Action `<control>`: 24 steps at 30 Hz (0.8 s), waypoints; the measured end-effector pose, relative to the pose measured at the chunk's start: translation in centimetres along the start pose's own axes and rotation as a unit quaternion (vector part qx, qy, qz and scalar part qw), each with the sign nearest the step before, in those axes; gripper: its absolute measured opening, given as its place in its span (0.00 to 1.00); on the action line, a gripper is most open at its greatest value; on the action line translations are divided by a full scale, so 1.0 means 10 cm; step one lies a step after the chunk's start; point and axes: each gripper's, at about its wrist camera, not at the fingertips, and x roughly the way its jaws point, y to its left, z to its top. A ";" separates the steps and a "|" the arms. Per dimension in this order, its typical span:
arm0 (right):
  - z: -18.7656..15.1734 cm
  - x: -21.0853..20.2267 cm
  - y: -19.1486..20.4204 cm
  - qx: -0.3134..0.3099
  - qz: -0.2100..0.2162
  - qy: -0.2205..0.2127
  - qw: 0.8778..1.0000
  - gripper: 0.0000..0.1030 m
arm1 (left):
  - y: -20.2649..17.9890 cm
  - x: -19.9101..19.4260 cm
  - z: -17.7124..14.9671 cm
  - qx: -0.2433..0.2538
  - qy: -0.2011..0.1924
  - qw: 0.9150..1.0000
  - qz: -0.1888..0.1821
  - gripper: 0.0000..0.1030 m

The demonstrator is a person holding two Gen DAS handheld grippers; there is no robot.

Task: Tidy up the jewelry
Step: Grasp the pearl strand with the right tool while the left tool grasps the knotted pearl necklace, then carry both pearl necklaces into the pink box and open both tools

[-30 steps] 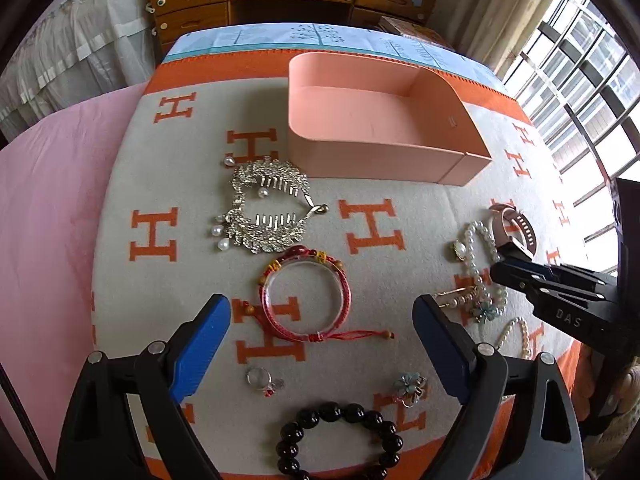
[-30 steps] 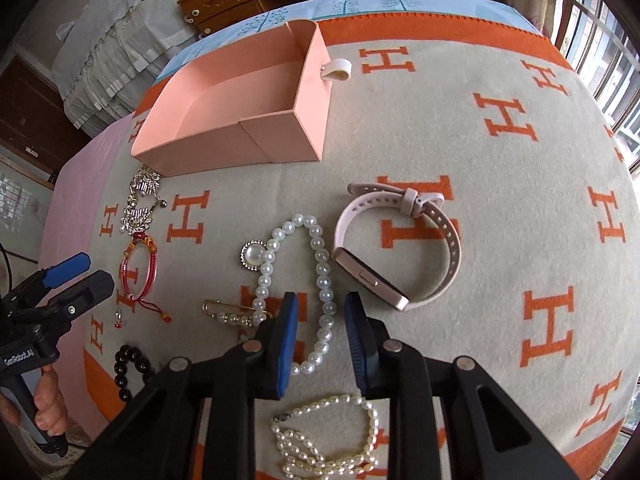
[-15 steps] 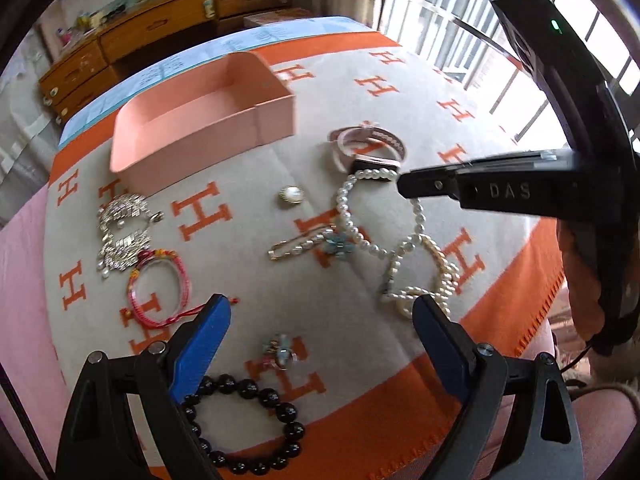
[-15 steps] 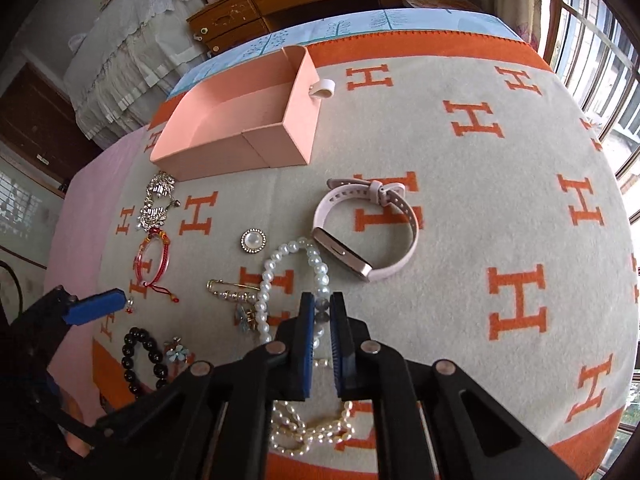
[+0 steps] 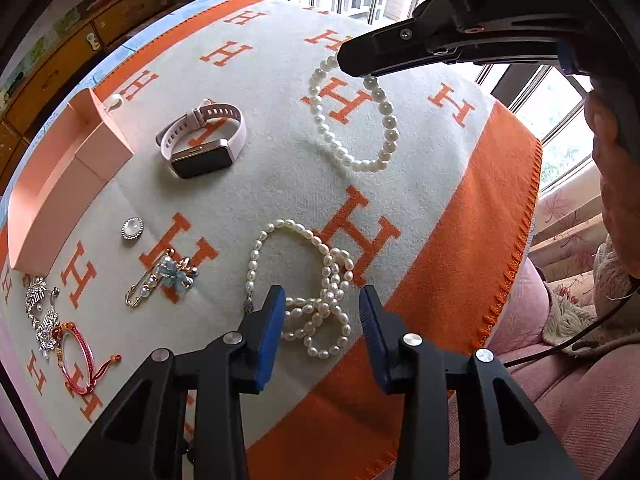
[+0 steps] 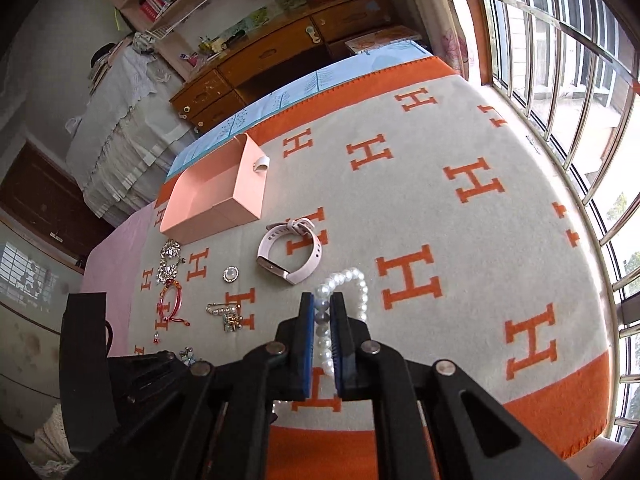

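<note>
Two claws work over the H-patterned blanket (image 5: 248, 184): the right claw (image 6: 322, 320) is clenched on a round-pearl bracelet (image 5: 384, 120), lifting it, while the left claw (image 5: 322, 320), jaws just narrowing but not gripping, straddles a rice-pearl strand (image 5: 320, 292) lying near the blanket's orange border

Jewelry lying spread on an orange-and-cream H-patterned blanket (image 5: 460, 216)

Beside the pink box (image 5: 60, 184) are sitting a pink watch (image 5: 202, 142), round brooch (image 5: 132, 228), flower pin (image 5: 168, 276), rice-pearl strand (image 5: 316, 300), silver comb (image 5: 40, 312) and red bangle (image 5: 76, 356).
</note>
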 end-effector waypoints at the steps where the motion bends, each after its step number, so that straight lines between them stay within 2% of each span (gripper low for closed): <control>1: -0.01 0.01 -0.03 0.003 0.002 0.002 1.000 0.07 | -0.03 0.05 -0.01 0.003 0.004 1.000 0.001 0.36; 6: -0.07 0.03 -0.11 0.006 0.005 0.008 1.000 0.07 | -0.12 0.12 0.04 0.026 0.017 0.999 0.027 0.35; 7: -0.07 0.03 -0.12 0.006 0.006 0.008 1.000 0.07 | -0.13 0.12 0.04 0.029 0.018 0.999 0.032 0.29; 8: -0.08 0.03 -0.13 0.006 0.008 0.008 1.000 0.07 | -0.14 0.12 0.05 0.032 0.019 0.998 0.041 0.14; 9: -0.09 0.03 -0.13 0.006 0.009 0.009 1.000 0.07 | -0.13 0.13 0.06 0.030 0.024 0.998 0.041 0.08; 12: -0.11 0.05 -0.14 0.005 0.014 0.012 1.000 0.07 | -0.01 0.10 0.07 -0.002 0.030 0.999 0.017 0.07; 15: -0.14 0.06 -0.12 0.004 0.018 0.016 1.000 0.07 | 0.12 0.01 0.06 -0.038 0.017 0.999 -0.002 0.03; 19: -0.14 0.01 -0.04 -0.007 0.020 0.012 1.000 0.07 | 0.37 -0.25 0.04 -0.086 -0.019 0.996 -0.010 0.03; 24: -0.07 -0.13 0.19 -0.033 0.029 -0.002 0.999 0.07 | 0.69 -0.75 -0.01 -0.133 -0.073 0.988 0.005 0.03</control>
